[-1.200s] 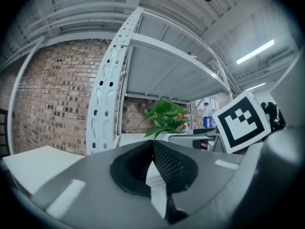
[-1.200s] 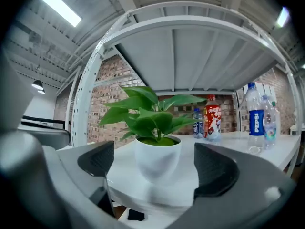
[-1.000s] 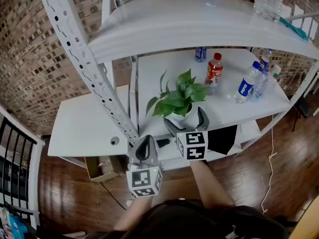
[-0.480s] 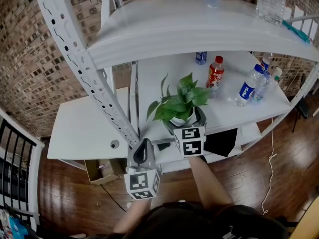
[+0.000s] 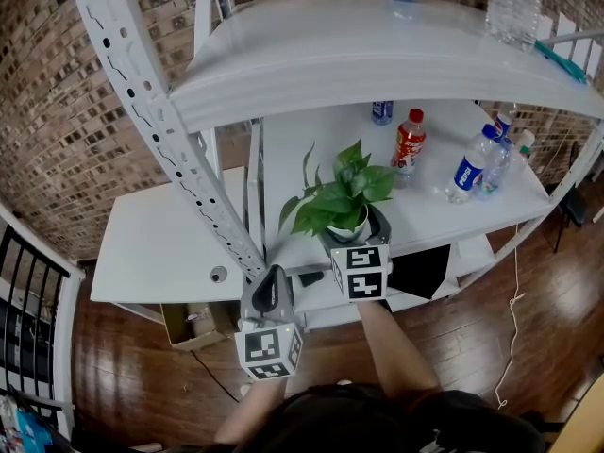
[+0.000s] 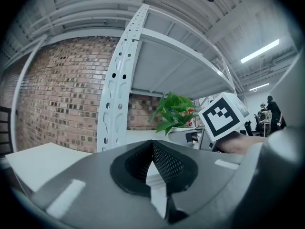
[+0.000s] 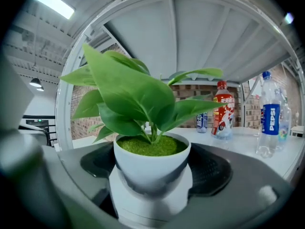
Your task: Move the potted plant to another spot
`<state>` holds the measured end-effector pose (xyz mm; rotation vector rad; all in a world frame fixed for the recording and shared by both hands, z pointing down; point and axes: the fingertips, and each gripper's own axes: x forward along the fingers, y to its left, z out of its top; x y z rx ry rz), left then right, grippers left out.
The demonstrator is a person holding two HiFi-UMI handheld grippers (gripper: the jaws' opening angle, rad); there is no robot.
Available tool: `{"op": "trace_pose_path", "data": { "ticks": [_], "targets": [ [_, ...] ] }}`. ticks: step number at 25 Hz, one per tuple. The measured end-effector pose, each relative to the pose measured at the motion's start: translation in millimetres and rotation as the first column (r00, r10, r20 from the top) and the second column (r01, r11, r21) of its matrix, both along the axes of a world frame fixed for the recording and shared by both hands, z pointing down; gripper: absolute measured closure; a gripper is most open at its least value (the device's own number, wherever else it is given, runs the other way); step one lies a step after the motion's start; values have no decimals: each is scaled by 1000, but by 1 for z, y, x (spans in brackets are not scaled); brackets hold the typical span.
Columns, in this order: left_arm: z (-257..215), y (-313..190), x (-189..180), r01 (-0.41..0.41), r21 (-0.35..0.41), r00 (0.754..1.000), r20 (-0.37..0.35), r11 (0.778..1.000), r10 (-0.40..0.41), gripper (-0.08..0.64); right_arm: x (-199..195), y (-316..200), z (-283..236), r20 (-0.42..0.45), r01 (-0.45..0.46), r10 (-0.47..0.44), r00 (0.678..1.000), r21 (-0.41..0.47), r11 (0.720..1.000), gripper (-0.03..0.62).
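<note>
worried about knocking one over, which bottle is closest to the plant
The red-capped red bottle just behind the potted plant; the blue-labelled bottles stand farther off.

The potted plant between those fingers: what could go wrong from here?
1. The right gripper has just been closing its fingers around the potted plant. The plant's container looks smooth and tapered, so it might slip when lifted.
2. Lifted high, the leaves could brush the upper shelf.
3. Swung sideways, it may knock the red bottle.
</note>
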<state>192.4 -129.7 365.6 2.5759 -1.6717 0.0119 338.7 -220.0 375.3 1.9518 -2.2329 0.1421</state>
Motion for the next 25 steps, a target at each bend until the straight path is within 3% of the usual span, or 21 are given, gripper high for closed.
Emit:
{"op": "trace_pose_path", "data": {
  "ticks": [16,25],
  "targets": [
    [-1,31,-5,-2,4,1000,-5,1000,2,546,-40,79,-13,6,71,-71,997,30,997,127],
    [8,47,-56,63,14,997,-41,998,-62,546,-101,129,-5,23,164,-165,986,34,986,129]
  ]
}}
